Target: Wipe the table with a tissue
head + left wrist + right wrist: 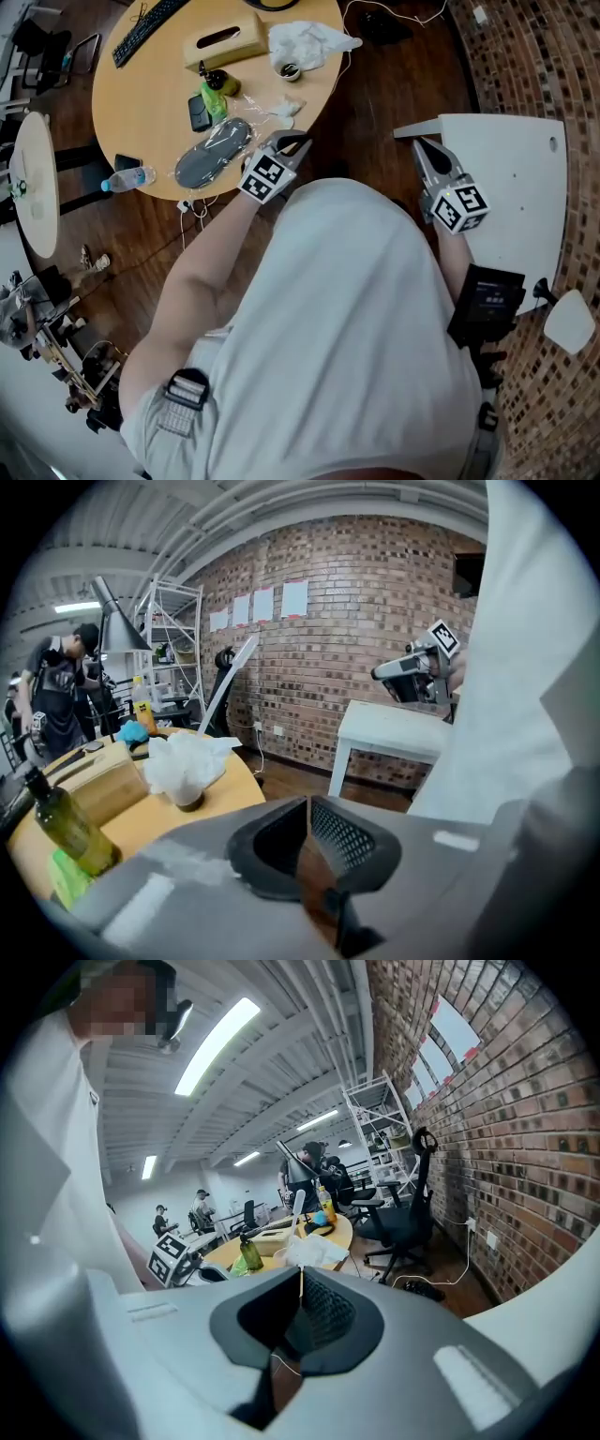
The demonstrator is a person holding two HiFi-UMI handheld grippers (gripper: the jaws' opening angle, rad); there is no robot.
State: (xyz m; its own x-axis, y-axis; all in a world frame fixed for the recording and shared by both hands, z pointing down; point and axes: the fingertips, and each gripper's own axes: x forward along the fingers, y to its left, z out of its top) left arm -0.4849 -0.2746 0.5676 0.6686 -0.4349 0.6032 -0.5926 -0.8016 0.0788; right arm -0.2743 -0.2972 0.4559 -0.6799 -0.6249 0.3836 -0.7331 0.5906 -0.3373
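The round wooden table [141, 103] fills the upper left of the head view. A white side table [511, 178] stands well apart at the right.

Left gripper [292, 143]: at the near edge of the round table. Its jaws stand together with only a thin seam between them, and nothing is held.

Right gripper [424, 148]: over the corner of the white side table, jaws likewise together and empty.

A wooden tissue box [225, 39] lies near the far side of the round table. Just beside it, at the right-hand edge, sits a crumpled white tissue [305, 42]. A smaller tissue scrap [284, 109] lies nearer the left gripper.

Step in hand, as judged: approach. No tissue is taken and wiping has not begun.

Next move: part one gripper's jaws, reach to a tissue, and close on it before pressing it to the tabletop.
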